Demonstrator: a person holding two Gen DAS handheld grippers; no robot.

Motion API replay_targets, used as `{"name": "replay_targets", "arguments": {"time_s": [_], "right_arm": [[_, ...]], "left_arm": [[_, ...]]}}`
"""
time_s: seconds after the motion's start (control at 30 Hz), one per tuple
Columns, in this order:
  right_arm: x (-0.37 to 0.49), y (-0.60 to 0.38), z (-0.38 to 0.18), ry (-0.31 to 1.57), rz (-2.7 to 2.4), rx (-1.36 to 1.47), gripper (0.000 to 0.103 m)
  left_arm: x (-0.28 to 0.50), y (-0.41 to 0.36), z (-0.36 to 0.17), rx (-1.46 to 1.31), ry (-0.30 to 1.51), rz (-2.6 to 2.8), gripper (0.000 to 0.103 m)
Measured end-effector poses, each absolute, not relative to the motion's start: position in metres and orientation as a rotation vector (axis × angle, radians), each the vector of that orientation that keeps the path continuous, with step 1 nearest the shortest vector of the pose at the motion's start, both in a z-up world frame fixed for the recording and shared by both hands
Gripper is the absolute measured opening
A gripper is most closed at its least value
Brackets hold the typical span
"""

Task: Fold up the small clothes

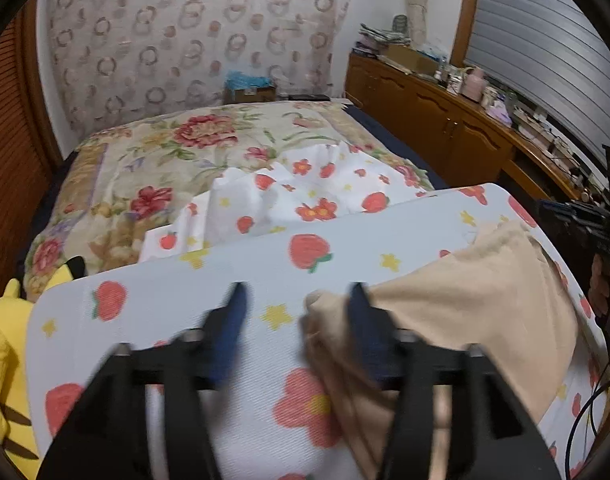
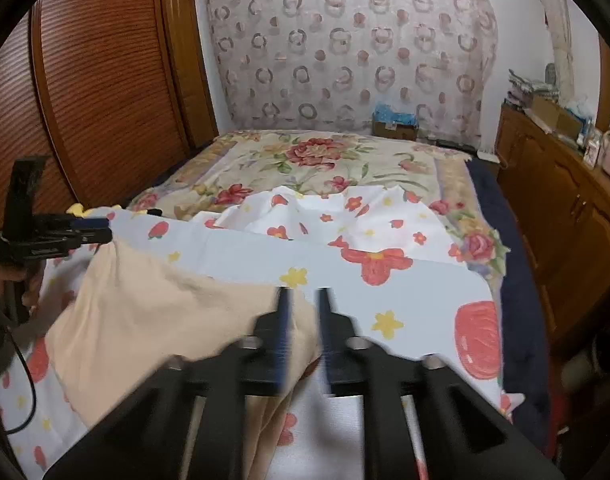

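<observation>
A small beige garment (image 1: 477, 292) lies on a board covered with strawberry-print cloth (image 1: 177, 312); it also shows in the right wrist view (image 2: 153, 320). My left gripper (image 1: 297, 300) is open, its right finger (image 1: 361, 312) resting at the garment's left edge, which is bunched beside it. My right gripper (image 2: 303, 300) has its jaws slightly apart at the garment's right corner; the cloth edge lies by the left finger (image 2: 283, 320). The left gripper also shows in the right wrist view (image 2: 93, 230), at the garment's far left corner.
A floral bedspread (image 2: 325, 160) covers the bed beyond the board, with a crumpled strawberry-print sheet (image 2: 345, 216) on it. A yellow plush toy (image 1: 5, 340) sits at the left. A wooden cabinet (image 1: 445, 120) with clutter runs along the right. A wooden louvred wardrobe (image 2: 97, 80) stands left.
</observation>
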State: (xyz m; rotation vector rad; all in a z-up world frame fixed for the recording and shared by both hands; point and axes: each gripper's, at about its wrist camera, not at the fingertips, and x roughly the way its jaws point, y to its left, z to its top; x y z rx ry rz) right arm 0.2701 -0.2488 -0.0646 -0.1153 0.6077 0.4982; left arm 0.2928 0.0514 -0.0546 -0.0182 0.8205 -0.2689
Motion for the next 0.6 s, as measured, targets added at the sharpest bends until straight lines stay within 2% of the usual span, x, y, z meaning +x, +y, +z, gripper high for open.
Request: {"name": "replay_targets", "arguments": {"time_s": [0.03, 0.1, 0.23, 0.43, 0.6], "right_arm": [[0.269, -0.246, -0.066, 0.615, 0.518, -0.115, 0.045], [0.267, -0.245, -0.069, 0.631, 0.538, -0.114, 0.048], [0.266, -0.240, -0.081, 0.679, 0.545, -0.133, 0.061], [0.284, -0.244, -0.098, 0.780, 0.527, -0.079, 0.063], [0.288, -0.242, -0.101, 0.795, 0.521, -0.063, 0.065]], "left_arm": [[0.291, 0.053, -0.055, -0.024, 0.823, -0.271, 0.073], [0.286, 0.055, -0.057, -0.033, 0.834, -0.281, 0.078], [0.274, 0.052, -0.062, -0.013, 0.848, -0.281, 0.078], [0.265, 0.039, -0.073, 0.017, 0.884, -0.291, 0.078], [0.270, 0.032, -0.082, 0.009, 0.914, -0.308, 0.078]]}}
